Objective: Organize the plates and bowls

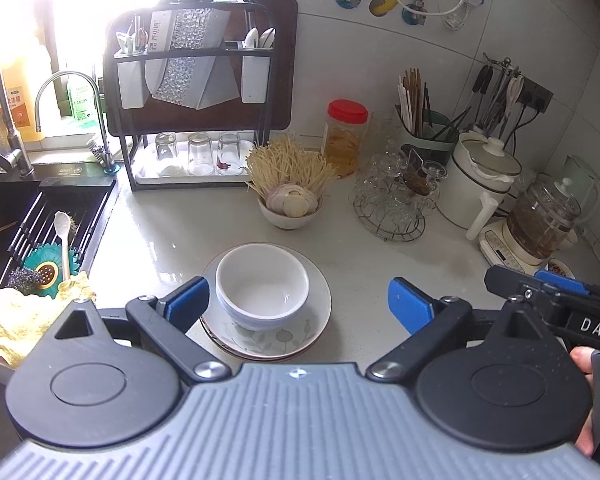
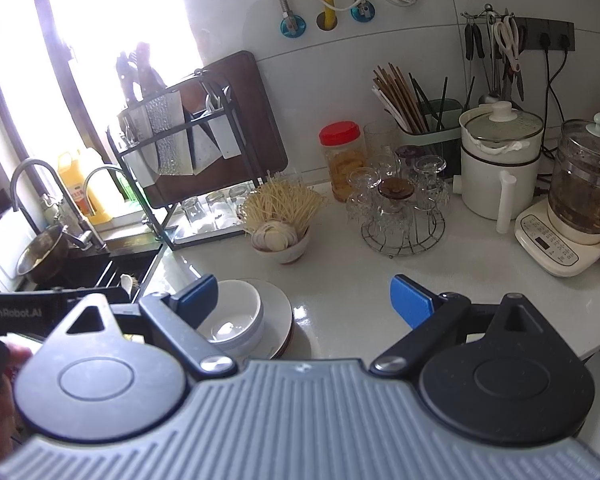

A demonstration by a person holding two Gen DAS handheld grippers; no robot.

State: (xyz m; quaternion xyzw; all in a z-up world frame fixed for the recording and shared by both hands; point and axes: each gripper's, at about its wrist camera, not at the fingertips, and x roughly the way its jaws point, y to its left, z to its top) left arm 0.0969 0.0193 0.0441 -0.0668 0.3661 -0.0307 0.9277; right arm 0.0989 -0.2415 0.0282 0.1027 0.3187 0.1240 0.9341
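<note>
A white bowl (image 1: 262,285) sits in a stack of floral plates (image 1: 296,336) on the pale counter, straight ahead in the left wrist view. My left gripper (image 1: 298,304) is open and empty, its blue pads wide apart just in front of the stack, the left pad close to the bowl's side. In the right wrist view the same bowl (image 2: 236,316) and plates (image 2: 278,320) lie at lower left. My right gripper (image 2: 304,300) is open and empty, to the right of the stack. Its body shows at the left view's right edge (image 1: 556,300).
A bowl of noodles and sliced food (image 1: 288,204) stands behind the stack. A wire rack of glasses (image 1: 396,196), a red-lidded jar (image 1: 346,136), a white pot (image 1: 480,176) and a glass kettle (image 1: 544,216) line the right. A dish rack (image 1: 192,92) and the sink (image 1: 40,216) are left.
</note>
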